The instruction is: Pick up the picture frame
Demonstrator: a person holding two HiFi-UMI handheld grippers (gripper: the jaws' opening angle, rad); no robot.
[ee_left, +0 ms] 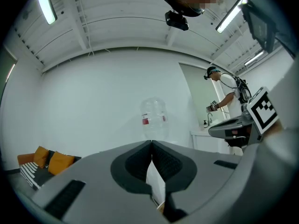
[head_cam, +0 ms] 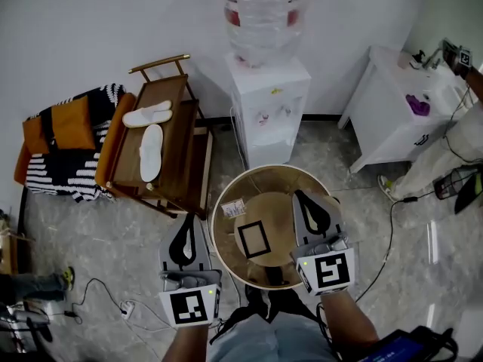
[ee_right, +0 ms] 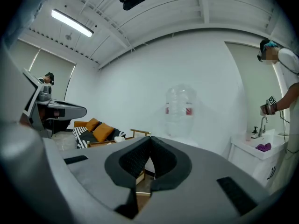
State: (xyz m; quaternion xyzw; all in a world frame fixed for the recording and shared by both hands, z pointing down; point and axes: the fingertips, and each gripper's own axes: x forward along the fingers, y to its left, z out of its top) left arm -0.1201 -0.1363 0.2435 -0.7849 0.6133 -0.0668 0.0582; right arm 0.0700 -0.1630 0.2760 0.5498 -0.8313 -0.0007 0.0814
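A small black picture frame (head_cam: pixel 253 239) lies flat on the round wooden table (head_cam: pixel 226 247), left of its middle. A small printed packet (head_cam: pixel 233 208) lies just beyond it. My right gripper (head_cam: pixel 303 196) hovers over the table's right side, right of the frame, shut with nothing in it; its jaws meet at the tips in the right gripper view (ee_right: pixel 150 140). My left gripper (head_cam: pixel 186 220) hangs over the floor just left of the table, apart from the frame. It is shut and empty too (ee_left: pixel 152 144). Neither gripper view shows the frame.
A white water dispenser (head_cam: pixel 268 104) with a clear bottle (head_cam: pixel 262 13) stands behind the table. A wooden chair (head_cam: pixel 181 164) bearing white slippers (head_cam: pixel 149 149) is at the back left, beside a sofa with orange cushions (head_cam: pixel 72 123). A white cabinet (head_cam: pixel 392 111) and a person stand at the right. Cables (head_cam: pixel 113 304) lie on the floor.
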